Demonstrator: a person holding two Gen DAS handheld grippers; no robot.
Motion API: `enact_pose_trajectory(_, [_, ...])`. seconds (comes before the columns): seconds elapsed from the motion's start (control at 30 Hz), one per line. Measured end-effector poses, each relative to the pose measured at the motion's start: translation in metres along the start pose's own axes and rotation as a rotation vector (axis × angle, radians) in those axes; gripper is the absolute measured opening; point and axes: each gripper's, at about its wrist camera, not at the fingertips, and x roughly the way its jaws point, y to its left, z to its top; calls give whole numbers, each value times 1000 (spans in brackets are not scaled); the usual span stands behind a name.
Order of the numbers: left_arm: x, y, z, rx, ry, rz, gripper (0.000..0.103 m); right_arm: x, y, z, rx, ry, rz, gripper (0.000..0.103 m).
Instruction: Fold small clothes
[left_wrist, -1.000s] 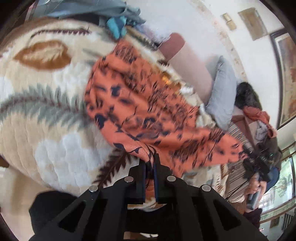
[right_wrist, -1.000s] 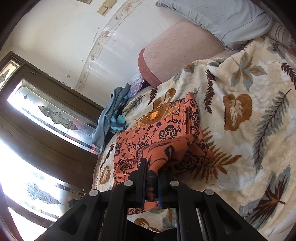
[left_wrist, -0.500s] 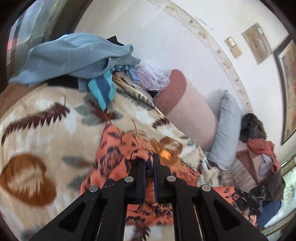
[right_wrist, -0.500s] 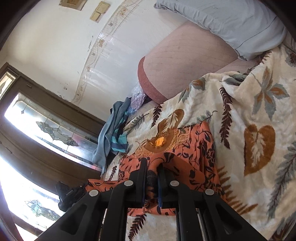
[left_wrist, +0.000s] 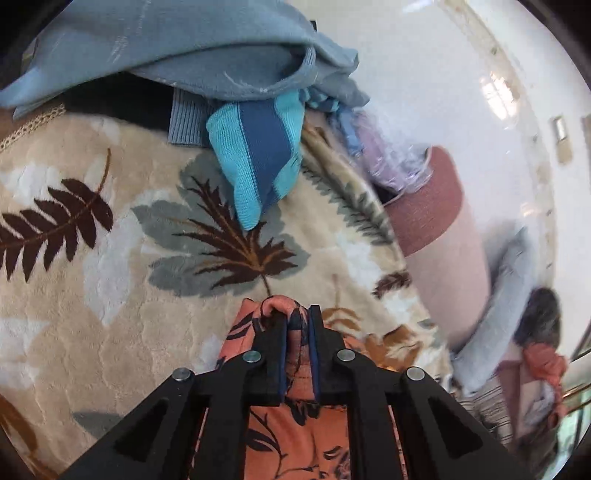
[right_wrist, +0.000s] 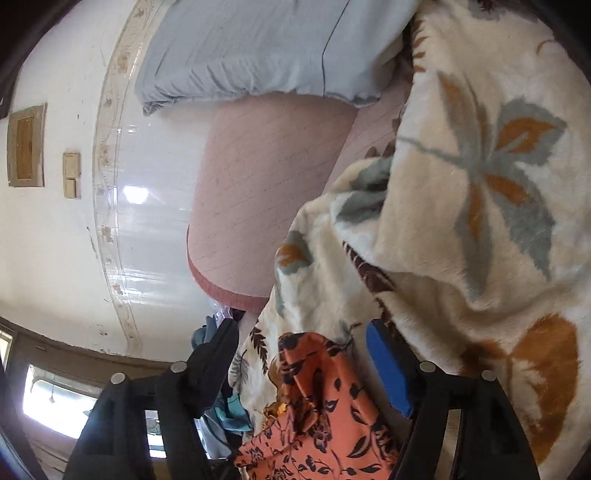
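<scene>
- The work surface is a cream leaf-print blanket (left_wrist: 122, 280) spread over a bed, bounded by a white wall (right_wrist: 48, 236) and a pink bolster (right_wrist: 266, 184) with a pale blue pillow (right_wrist: 258, 48) above it.
- A pile of blue clothes (left_wrist: 192, 48) sits at the far edge of the blanket in my left wrist view; a striped teal piece (left_wrist: 258, 158) hangs down from it onto the leaf print.
- My left gripper (left_wrist: 297, 325) points forward and downward at the blanket. Its jaws are just starting to open, with a bunched fold of the orange floral garment (left_wrist: 295, 435) between the pads and apparently still pinched.
- The garment trails back from those fingertips beneath the left gripper frame and rests on the blanket.
- My right gripper (right_wrist: 303, 350) is rolled, so the wall and bed appear tilted in its view. It points at a shallow downward angle toward the blanket's raised fold.
- The right jaws are opening and stand wide apart. The blue pad (right_wrist: 391, 369) is clear of the cloth.
- The orange floral garment (right_wrist: 325, 406) lies between the right fingers, touching neither that I can see, and rests on the blanket.
</scene>
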Motion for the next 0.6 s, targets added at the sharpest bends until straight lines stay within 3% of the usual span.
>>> enact_pose_trajectory(0.03, [-11, -1, -1, -1, -34, -7, 25, -6, 4, -3, -56, 9, -16, 74])
enact_pose_trajectory(0.1, [-38, -8, -2, 8, -140, -4, 68, -10, 24, -19, -220, 66, -77, 74])
enact_pose_trajectory(0.13, [-55, -10, -4, 11, -206, -4, 72, -8, 36, -33, -309, 106, -112, 74])
enact_pose_trajectory(0.2, [-79, -16, -14, 25, -275, 15, 73, 1, 62, -69, -505, 197, -174, 71])
enact_pose_trajectory(0.27, [-88, -30, -32, 108, -236, 45, 73, 15, 83, -112, -659, 281, -181, 65])
enact_pose_trajectory(0.33, [-89, -41, -63, 218, -160, 65, 73, 39, 100, -155, -764, 374, -183, 50])
enact_pose_trajectory(0.37, [-86, -44, -79, 262, -116, 74, 73, 53, 105, -174, -793, 418, -183, 40])
enact_pose_trajectory(0.4, [-82, -44, -94, 301, -75, 86, 73, 70, 110, -195, -818, 469, -177, 38])
enact_pose_trajectory(0.5, [-58, -34, -124, 351, 18, 154, 73, 112, 116, -249, -883, 569, -197, 38])
enact_pose_trajectory(0.6, [-35, -11, -128, 316, 64, 244, 71, 157, 117, -279, -861, 645, -220, 38])
